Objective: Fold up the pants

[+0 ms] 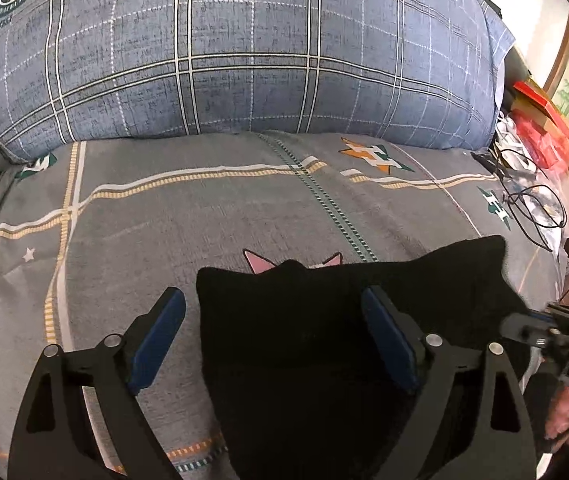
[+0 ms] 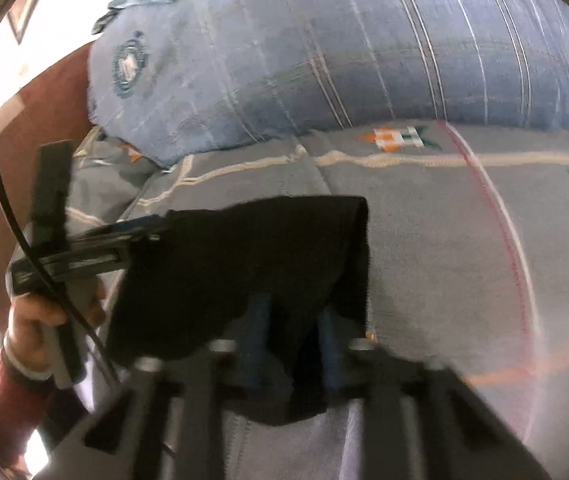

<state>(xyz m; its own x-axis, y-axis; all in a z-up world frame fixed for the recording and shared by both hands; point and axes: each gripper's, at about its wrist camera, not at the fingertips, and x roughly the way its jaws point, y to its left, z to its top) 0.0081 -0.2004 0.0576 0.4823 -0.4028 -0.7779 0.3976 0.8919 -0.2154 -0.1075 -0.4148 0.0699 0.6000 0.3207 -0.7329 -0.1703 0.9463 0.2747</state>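
Observation:
Black pants (image 1: 324, 320) lie bunched on the grey bedsheet (image 1: 164, 220), partly folded. My left gripper (image 1: 272, 296) hangs open and wide over their left edge: one blue pad is over the sheet, the other over the cloth, and neither presses. In the right wrist view, which is blurred, the black pants (image 2: 244, 256) drape up and over my right gripper (image 2: 292, 312). Its blue pads stand close together with cloth pinched between them. A hand (image 2: 32, 328) at the left of that view holds the left gripper's handle.
A big blue plaid pillow (image 1: 244, 48) lies across the far side of the bed. Red boxes (image 1: 544, 120) and loose black cables (image 1: 532, 208) crowd the right bedside. A pink eared shape (image 1: 256, 260) shows by the pants' far edge. A brown headboard (image 2: 44, 100) stands at the left.

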